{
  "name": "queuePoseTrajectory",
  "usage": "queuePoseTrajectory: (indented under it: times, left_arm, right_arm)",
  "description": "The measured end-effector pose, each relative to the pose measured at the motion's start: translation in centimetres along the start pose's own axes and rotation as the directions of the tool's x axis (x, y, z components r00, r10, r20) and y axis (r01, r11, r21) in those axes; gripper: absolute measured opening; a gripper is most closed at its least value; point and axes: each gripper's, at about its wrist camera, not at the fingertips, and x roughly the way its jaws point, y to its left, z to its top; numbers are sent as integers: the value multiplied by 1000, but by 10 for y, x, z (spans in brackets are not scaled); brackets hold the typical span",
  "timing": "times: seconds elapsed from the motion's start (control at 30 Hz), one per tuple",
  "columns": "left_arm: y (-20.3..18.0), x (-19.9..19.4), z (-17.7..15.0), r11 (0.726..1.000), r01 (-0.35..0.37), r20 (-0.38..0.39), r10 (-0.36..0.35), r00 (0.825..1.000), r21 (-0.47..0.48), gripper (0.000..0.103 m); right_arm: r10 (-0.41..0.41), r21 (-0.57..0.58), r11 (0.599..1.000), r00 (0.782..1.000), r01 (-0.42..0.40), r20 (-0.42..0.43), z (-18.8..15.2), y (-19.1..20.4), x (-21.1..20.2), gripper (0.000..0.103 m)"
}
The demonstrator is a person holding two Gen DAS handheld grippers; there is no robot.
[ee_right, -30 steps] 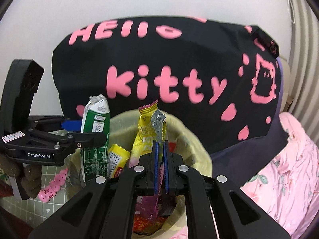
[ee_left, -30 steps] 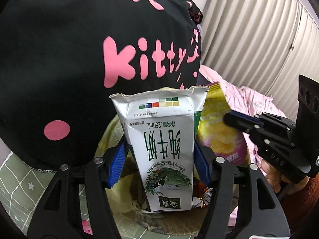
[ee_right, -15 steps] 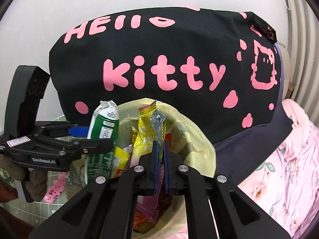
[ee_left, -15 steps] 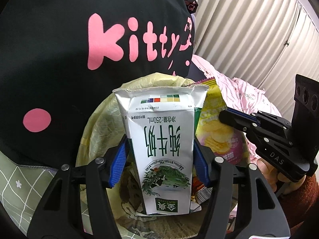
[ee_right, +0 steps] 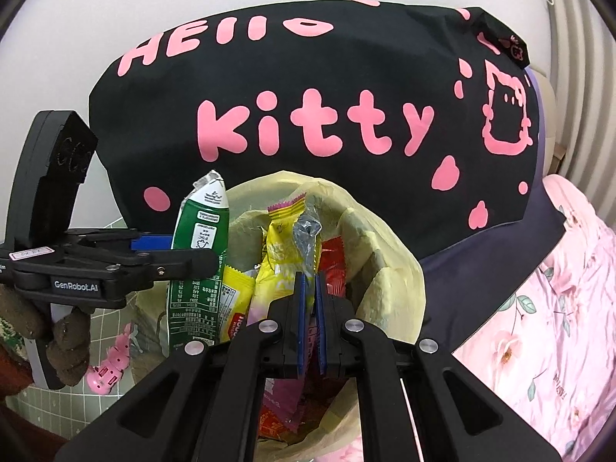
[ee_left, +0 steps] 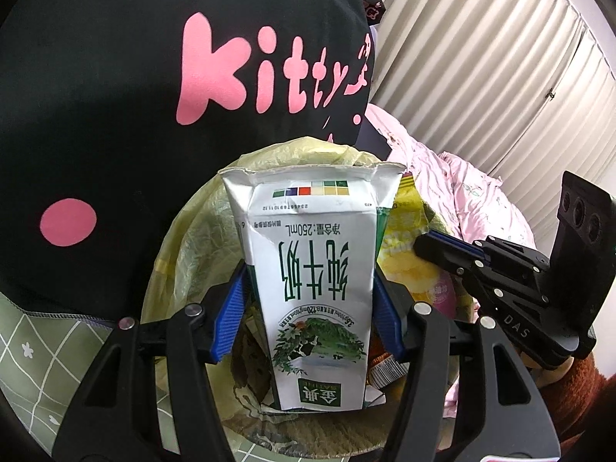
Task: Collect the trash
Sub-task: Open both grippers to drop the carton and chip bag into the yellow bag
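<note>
Hidden: the bottom of the yellow plastic trash bag is covered by wrappers; the far side of the white and green milk carton cannot be seen.
Left gripper: its blue pads squeeze the carton, picture middle, over the bag.
Right gripper: nearly closed, pinching a yellow and purple snack wrapper, lower middle, over the bag.
Behind: a black cloth with pink letters, picture top.

- The left wrist camera sits just behind its hand-held gripper and looks down, very close, into the yellow trash bag.
- The right wrist camera looks down into the same bag.
- Both views share the black pillow at 12 o'clock.
- Each sees the other hand-held gripper, at 3 and 9 o'clock.
</note>
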Motion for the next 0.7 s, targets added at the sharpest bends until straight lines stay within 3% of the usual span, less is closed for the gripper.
queuePoseTrajectory:
  times: [0.2,0.33,0.37,0.43,0.53,0.7]
  left_arm:
    - [2,-9,-1,998,56,5,-56,998,-14,56]
    - [11,-21,-3,994,100,27,-99,995,-51,67]
    - [12,-23,-5,993,101,35,-99,994,-53,69]
    - [15,-35,-8,993,102,56,-99,993,-58,73]
    - [18,-54,-18,994,86,85,-81,993,-59,75]
    - [22,-91,-43,998,2,172,7,985,-57,77]
  right_arm:
    - [3,43,999,1000,-3,-4,0,-2,3,7]
    - [-49,61,997,999,49,-10,-2,1,6,10]
    - [-60,65,996,998,61,-10,-3,3,5,13]
    - [-77,71,995,997,76,1,-5,7,3,36]
    - [-108,93,990,994,106,19,-7,14,-6,39]
    - [-153,107,983,987,147,49,-14,34,-27,40]
